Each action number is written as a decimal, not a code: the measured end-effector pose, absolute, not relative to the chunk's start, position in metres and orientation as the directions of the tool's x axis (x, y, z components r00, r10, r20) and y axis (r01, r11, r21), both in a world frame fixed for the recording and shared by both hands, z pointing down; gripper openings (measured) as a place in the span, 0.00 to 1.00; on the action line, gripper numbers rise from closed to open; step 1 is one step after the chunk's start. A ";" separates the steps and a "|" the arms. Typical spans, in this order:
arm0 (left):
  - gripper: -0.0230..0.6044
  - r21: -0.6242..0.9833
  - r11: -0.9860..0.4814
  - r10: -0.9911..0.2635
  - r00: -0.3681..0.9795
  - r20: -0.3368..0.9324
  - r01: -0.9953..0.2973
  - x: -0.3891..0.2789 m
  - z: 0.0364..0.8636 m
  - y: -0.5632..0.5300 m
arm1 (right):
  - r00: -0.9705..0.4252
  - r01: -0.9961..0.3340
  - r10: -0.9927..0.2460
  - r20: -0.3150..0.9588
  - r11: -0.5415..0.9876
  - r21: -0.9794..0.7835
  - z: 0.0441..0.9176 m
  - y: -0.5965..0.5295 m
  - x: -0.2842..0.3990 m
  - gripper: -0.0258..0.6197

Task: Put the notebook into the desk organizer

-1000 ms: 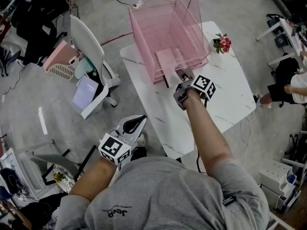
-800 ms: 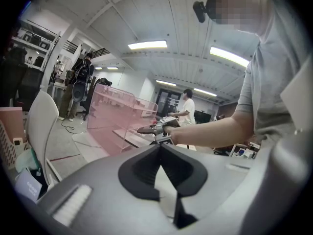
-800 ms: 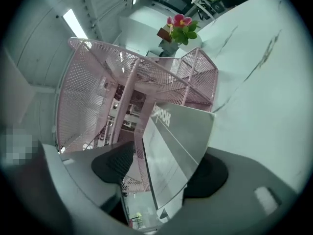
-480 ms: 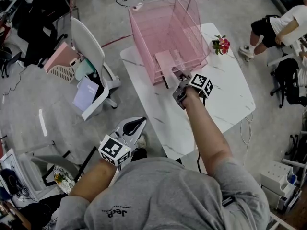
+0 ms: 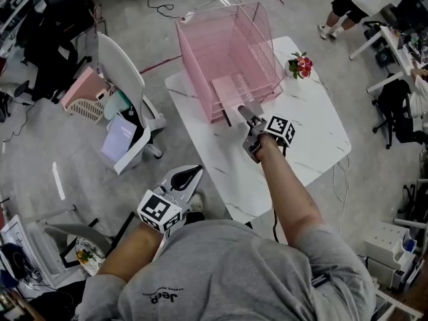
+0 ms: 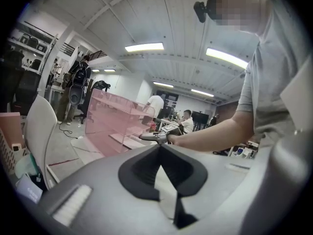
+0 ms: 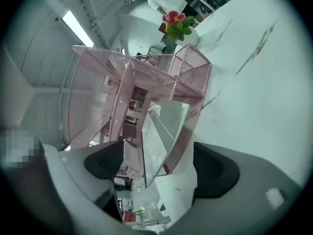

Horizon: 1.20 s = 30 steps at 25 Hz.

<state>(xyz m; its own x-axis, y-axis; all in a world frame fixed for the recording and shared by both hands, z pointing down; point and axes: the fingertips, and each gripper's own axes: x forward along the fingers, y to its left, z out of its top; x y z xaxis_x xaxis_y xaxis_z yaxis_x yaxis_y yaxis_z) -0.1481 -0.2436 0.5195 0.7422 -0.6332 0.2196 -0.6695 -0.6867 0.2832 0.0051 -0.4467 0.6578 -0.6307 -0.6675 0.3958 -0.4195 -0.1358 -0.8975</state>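
While the left gripper hangs off the tabletop with its fingers closed on nothing, the notebook lies in a lower tray of the pink mesh organizer. Its near edge sits between the right gripper's fingers, which have just been opening and stand apart, not touching it.

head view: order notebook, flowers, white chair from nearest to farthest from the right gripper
1. notebook, in the pink organizer, its near end between the right gripper jaws, which have just been opening
2. flowers, on the table, far right
3. white chair, off the table, left
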 end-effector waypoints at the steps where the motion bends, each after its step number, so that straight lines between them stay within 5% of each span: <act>1: 0.12 0.282 -0.693 -0.629 0.747 0.215 -0.664 -0.148 0.517 -0.245 | -0.636 -0.411 -0.669 0.386 -0.130 -0.902 0.655 -0.442 0.008 0.69; 15: 0.12 0.231 -0.861 -0.448 0.890 0.081 -0.454 -0.127 0.446 -0.250 | -0.585 -0.452 -0.797 0.150 0.166 -0.877 0.516 -0.335 0.077 0.66; 23: 0.12 0.179 -0.925 -0.324 0.942 0.090 -0.335 -0.074 0.417 -0.227 | -0.471 -0.735 -0.870 0.145 0.296 -0.610 0.429 -0.250 0.144 0.24; 30: 0.12 0.156 -0.925 -0.339 0.937 0.081 -0.347 -0.004 0.388 -0.207 | -0.485 -0.831 -0.862 0.148 0.402 -0.384 0.397 -0.174 0.195 0.07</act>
